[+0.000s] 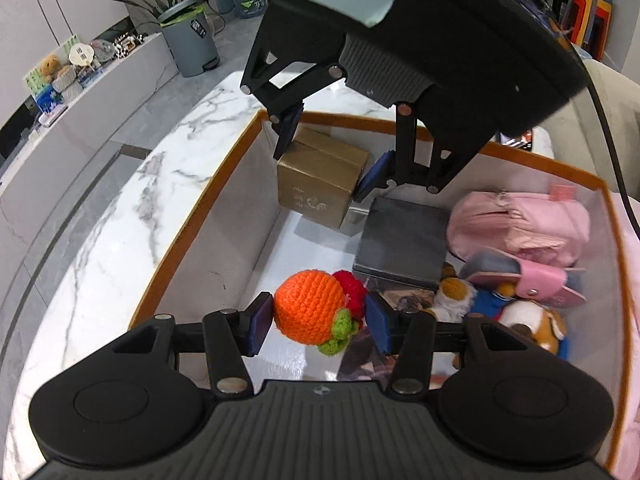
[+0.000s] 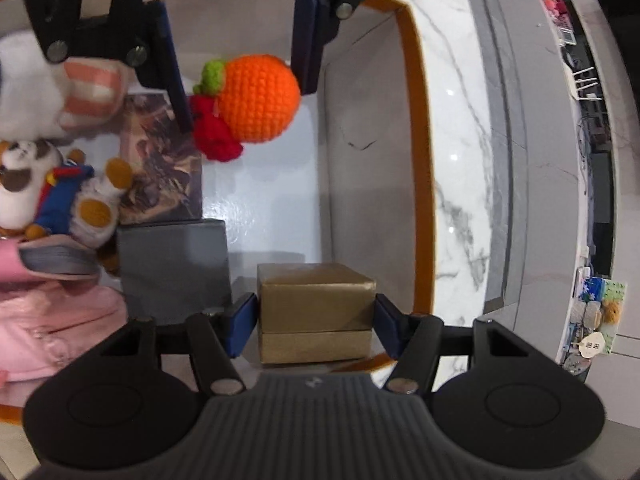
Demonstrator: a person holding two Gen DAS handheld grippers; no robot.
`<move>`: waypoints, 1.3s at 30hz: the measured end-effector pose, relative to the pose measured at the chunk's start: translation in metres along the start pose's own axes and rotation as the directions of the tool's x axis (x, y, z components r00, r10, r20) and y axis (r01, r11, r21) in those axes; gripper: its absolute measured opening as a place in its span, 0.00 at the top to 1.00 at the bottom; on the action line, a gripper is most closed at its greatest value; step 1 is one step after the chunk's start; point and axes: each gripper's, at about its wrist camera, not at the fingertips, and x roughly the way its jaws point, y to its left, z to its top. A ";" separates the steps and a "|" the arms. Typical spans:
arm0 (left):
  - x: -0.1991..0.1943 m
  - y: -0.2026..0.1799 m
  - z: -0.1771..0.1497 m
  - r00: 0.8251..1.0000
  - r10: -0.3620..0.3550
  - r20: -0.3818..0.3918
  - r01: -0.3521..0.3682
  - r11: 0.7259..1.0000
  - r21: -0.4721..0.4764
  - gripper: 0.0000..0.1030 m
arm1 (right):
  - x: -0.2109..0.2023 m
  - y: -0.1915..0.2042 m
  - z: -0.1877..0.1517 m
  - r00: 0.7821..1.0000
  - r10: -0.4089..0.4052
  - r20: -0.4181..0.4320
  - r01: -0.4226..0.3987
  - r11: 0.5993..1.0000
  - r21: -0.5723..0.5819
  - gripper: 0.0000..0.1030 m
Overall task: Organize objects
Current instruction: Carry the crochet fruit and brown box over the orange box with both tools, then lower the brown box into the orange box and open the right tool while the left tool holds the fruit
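Both grippers work over the orange-rimmed box (image 1: 224, 176): left gripper (image 1: 316, 320) fingers pinch the crocheted orange (image 1: 308, 306), right gripper (image 2: 316, 320) fingers clamp the gold box (image 2: 316, 300) near the box's wall; crowding risks collision or slippage.

Orange crochet ball (image 1: 310, 307) with green leaves, gold box (image 2: 316, 312), orange-rimmed bin (image 1: 208, 200), white grey-veined marble table (image 1: 120, 216).

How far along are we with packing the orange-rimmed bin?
Already in the bin: the pink pouch, grey box, plush toy and a picture book. In hand: the left gripper holds the crocheted orange, and the right gripper holds the gold box, both over the bin's bare floor. Left: set both down and release.
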 end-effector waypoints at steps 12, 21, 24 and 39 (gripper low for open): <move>0.017 0.014 -0.005 0.999 -0.046 -0.010 0.046 0.999 -0.017 0.43 | 0.033 -0.013 0.003 0.998 0.057 -0.013 -0.057 0.998 -0.033 0.38; 0.020 0.015 -0.010 0.998 -0.055 -0.006 0.055 0.998 -0.036 0.43 | 0.034 -0.013 0.002 0.999 0.019 -0.037 -0.021 0.998 -0.057 0.37; 0.018 0.015 -0.011 0.999 -0.054 -0.002 0.054 0.998 -0.037 0.43 | 0.028 -0.015 -0.001 0.999 0.003 -0.039 -0.005 0.999 -0.044 0.37; 0.007 0.010 -0.008 0.999 -0.052 0.013 0.052 0.998 -0.038 0.43 | 0.020 -0.019 -0.002 1.000 0.024 -0.003 -0.024 0.998 0.050 0.64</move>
